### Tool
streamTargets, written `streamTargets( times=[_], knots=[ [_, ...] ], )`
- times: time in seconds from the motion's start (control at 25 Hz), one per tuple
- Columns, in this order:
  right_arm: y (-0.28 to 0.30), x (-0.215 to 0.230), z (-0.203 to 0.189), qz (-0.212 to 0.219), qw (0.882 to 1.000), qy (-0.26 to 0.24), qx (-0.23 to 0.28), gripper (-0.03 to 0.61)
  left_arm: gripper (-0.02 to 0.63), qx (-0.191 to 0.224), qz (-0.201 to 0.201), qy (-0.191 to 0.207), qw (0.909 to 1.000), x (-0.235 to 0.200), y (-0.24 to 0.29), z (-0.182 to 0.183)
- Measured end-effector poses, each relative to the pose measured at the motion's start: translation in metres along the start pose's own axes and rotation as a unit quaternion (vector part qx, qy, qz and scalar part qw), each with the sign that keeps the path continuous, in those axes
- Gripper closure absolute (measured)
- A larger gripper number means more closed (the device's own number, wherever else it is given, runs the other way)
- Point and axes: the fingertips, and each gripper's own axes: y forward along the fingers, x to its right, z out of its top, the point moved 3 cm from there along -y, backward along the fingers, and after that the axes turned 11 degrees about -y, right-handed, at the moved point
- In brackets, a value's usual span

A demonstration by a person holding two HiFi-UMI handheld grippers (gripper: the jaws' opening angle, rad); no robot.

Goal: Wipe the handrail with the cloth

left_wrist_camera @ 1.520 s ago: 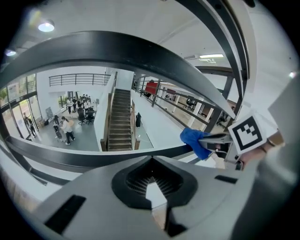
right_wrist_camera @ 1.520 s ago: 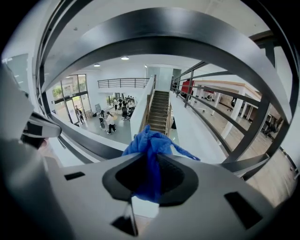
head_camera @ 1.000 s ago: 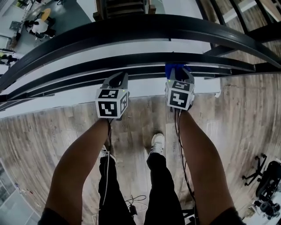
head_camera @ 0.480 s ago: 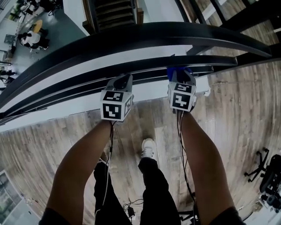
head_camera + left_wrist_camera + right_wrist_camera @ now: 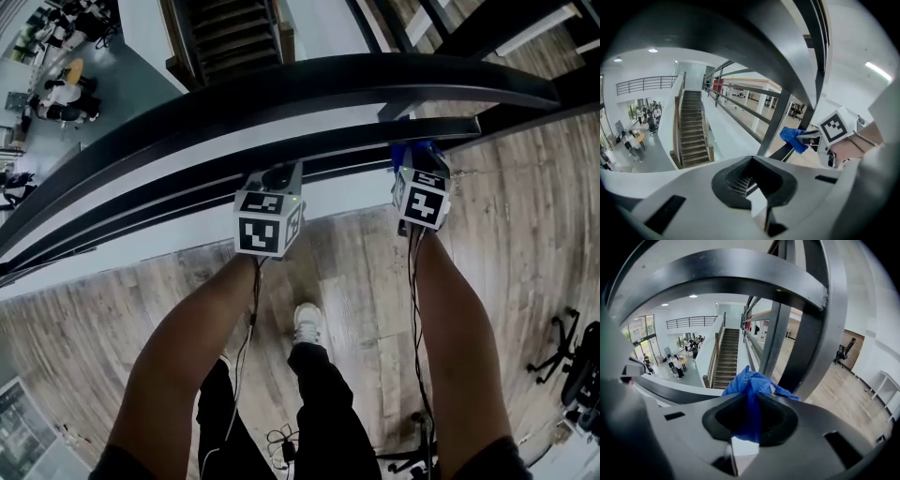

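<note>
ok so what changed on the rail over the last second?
The right gripper, shut on the blue cloth, slid rightward along the lower bar of the handrail and passed the upright post. The left gripper moved the same way, and the person stepped along. Unchanged: the cloth is still clamped, the left jaws are together on nothing, and nothing was taken or released.

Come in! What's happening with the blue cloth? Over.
Right hand-held gripper shut on cloth, at lower rail. Left hand-held gripper shut, empty. Post close by.
</note>
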Motion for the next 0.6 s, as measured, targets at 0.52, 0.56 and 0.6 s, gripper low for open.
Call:
streamTargets(
  times=[0.52, 0.56, 0.6],
  knots=[
    [-0.031, -0.055, 0.001, 0.011, 0.998, -0.013, 0.060, 0.499, 0.609, 0.040, 0.007, -0.028, 0.9988, -0.025, -0.030, -0.025],
    [-0.038, -0.071, 0.000, 0.015, 0.998, -0.011, 0.066, 0.499, 0.609, 0.045, 0.015, -0.036, 0.9982, -0.039, -0.042, -0.032],
    [-0.045, -0.088, -0.001, 0.016, 0.997, -0.011, 0.072, 0.499, 0.609, 0.050, 0.022, -0.046, 0.9974, -0.054, -0.055, -0.040]
  ],
)
